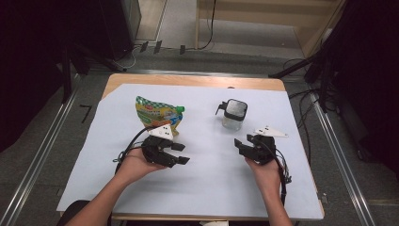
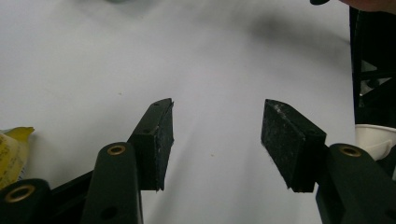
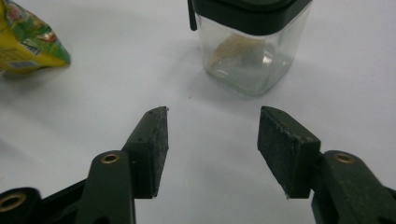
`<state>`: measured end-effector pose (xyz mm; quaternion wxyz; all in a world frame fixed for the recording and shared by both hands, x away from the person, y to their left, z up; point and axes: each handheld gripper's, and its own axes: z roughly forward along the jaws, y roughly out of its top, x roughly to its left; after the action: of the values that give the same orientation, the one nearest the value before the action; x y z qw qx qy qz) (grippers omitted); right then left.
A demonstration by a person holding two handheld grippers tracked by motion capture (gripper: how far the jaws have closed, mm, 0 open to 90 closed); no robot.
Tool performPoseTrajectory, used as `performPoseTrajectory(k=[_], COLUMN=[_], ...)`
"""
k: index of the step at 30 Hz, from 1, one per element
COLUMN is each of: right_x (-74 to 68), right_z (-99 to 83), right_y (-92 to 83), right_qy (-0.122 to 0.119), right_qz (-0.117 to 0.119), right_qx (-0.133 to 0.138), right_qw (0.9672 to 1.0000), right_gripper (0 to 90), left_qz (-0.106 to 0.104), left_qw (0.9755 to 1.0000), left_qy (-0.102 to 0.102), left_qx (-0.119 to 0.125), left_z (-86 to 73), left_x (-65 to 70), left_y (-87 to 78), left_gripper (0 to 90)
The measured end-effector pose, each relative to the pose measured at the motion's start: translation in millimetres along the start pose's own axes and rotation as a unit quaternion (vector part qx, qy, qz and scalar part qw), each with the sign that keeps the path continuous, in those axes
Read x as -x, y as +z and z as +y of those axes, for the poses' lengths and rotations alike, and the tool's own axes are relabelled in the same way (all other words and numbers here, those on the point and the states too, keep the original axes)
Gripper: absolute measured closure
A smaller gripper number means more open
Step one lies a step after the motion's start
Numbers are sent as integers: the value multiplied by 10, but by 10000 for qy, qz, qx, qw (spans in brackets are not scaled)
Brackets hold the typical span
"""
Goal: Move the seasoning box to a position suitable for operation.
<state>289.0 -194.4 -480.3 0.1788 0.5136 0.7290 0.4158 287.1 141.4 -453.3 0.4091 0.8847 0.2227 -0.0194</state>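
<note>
While both hands rest low over the white sheet, the right gripper has its jaws apart on nothing, with the clear jar standing just ahead of them. Likewise gaping and empty, the left gripper has the snack pouch lying close behind its body.

Clear sheet btw pouch & jar
</note>
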Motion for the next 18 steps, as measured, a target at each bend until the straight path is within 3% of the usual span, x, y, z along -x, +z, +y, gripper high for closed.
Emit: performPoseTrajectory(k=[6, 8, 11, 13, 16, 18], right_x=[-32, -15, -18, -32, -98, -109], right_z=[69, 100, 161, 185, 267, 278], right_y=[31, 27, 60, 81, 183, 208], right_qy=[19, 147, 368, 381, 339, 387], right_qz=[-208, -318, -336, -369, -697, -701], right_qx=[-114, -75, -4, 5, -24, 19], right_qw=[9997, 9994, 9988, 9986, 9970, 9968], right_gripper=[402, 377, 321, 310, 305, 298], left_qz=[-227, -278, -309, -306, -281, -277], left_qw=[9997, 9995, 9994, 9994, 9994, 9994], left_qy=[66, 86, 90, 89, 143, 139], left_qx=[-78, -136, -147, -138, -137, -136], left_z=[16, 18, 20, 21, 29, 30], left_x=[68, 76, 73, 75, 78, 77], left_y=[47, 77, 83, 80, 67, 72], left_gripper=[452, 452, 453, 453, 452, 452])
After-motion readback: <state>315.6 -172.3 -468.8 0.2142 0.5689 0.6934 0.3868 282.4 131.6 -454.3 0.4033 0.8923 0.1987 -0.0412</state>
